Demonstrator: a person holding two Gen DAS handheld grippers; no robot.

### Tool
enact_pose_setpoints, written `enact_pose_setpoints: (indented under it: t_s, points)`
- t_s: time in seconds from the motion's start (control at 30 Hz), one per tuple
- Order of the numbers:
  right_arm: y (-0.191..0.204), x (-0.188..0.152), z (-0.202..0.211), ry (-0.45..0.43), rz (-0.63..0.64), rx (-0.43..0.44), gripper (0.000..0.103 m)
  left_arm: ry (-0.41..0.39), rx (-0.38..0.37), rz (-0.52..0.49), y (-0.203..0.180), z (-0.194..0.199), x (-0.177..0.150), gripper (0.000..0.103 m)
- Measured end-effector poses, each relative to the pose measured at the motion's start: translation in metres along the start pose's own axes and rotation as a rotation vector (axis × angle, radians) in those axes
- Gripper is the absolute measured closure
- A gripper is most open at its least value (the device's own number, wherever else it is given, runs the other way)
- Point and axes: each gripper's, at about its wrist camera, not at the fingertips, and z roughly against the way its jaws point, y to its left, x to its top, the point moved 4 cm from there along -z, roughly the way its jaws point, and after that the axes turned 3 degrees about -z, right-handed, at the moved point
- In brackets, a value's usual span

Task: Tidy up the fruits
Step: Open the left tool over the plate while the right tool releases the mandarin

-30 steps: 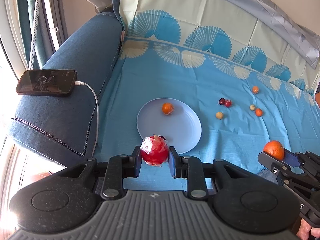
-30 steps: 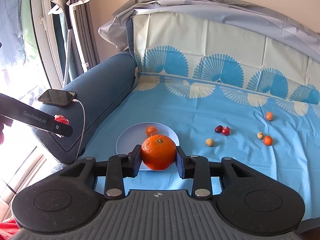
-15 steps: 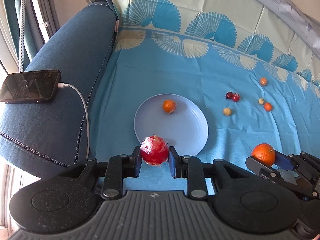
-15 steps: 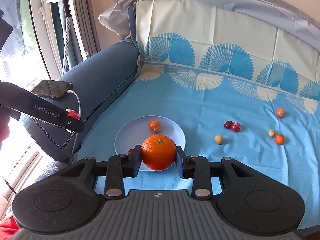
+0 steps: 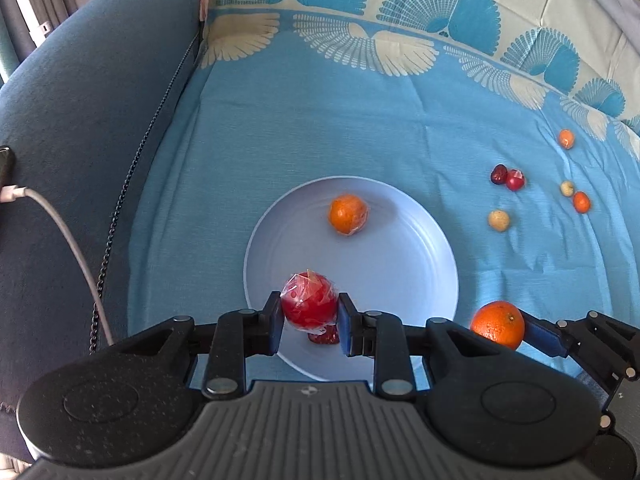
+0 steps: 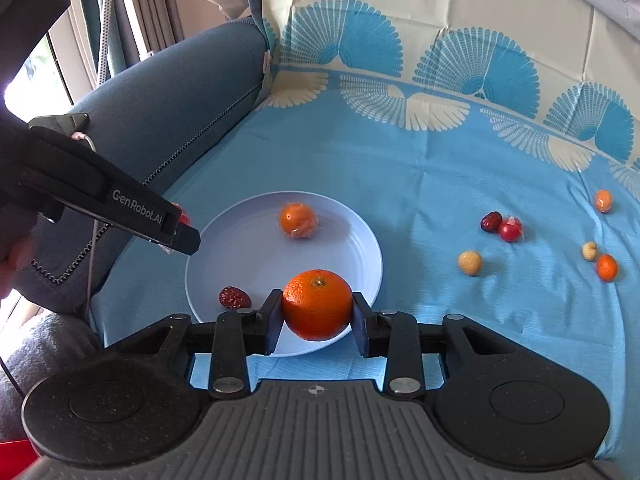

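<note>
My left gripper [image 5: 309, 320] is shut on a red fruit wrapped in plastic film [image 5: 309, 302], held over the near rim of the pale blue plate [image 5: 400, 264]. My right gripper [image 6: 317, 316] is shut on a large orange [image 6: 317, 305], also above the plate's [image 6: 360, 240] near edge. On the plate lie a small wrapped orange [image 5: 348, 214] and a dark red date [image 6: 234, 298]. The left gripper's side [image 6: 176, 236] shows in the right wrist view, the right gripper with its orange [image 5: 497, 324] in the left wrist view.
Several small fruits lie loose on the blue cloth to the right: a date and a red fruit [image 6: 502, 226], a pale ball [image 6: 469, 262], small oranges [image 6: 607, 267]. The blue sofa arm [image 5: 80, 120] with a phone and white cable [image 5: 60, 224] borders the left.
Both grippers have come down and forward toward the plate, each still holding its fruit. The plate now looks larger and sits right under the fingertips.
</note>
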Motion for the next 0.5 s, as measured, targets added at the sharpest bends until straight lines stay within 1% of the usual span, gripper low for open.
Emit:
enact_pose_setpoints:
  t_s: [0.13, 0.3, 0.33, 0.37, 0.4, 0.43, 0.47, 0.5]
  points:
    - [-0.001, 0.001, -0.029, 0.041, 0.019, 0.0, 0.066, 0.014, 0.007, -0.019, 0.001, -0.025, 0.007, 0.073]
    - [0.0, 0.003, -0.052, 0.08, 0.027, -0.006, 0.066, 0.023, 0.017, -0.037, 0.004, -0.042, 0.013, 0.073]
    - [0.0, 0.003, -0.055, 0.087, 0.029, -0.004, 0.066, 0.016, 0.018, -0.041, 0.004, -0.044, 0.014, 0.07]
    - [0.0, 0.004, -0.057, 0.09, 0.027, 0.0, 0.065, -0.002, 0.018, -0.054, 0.004, -0.043, 0.015, 0.066]
    - [-0.001, 0.005, -0.059, 0.088, 0.021, 0.001, 0.065, -0.028, 0.021, -0.072, 0.004, -0.04, 0.017, 0.043]
    - [-0.003, 0.006, -0.06, 0.084, 0.014, 0.001, 0.062, -0.052, 0.037, -0.084, 0.003, -0.036, 0.018, 0.013]
    - [-0.004, 0.009, -0.06, 0.075, 0.008, -0.003, 0.049, -0.083, 0.064, -0.085, 0.003, -0.03, 0.02, 0.002]
    - [-0.005, 0.012, -0.056, 0.06, 0.003, -0.009, 0.041, -0.124, 0.077, -0.082, 0.003, -0.021, 0.02, 0.0]
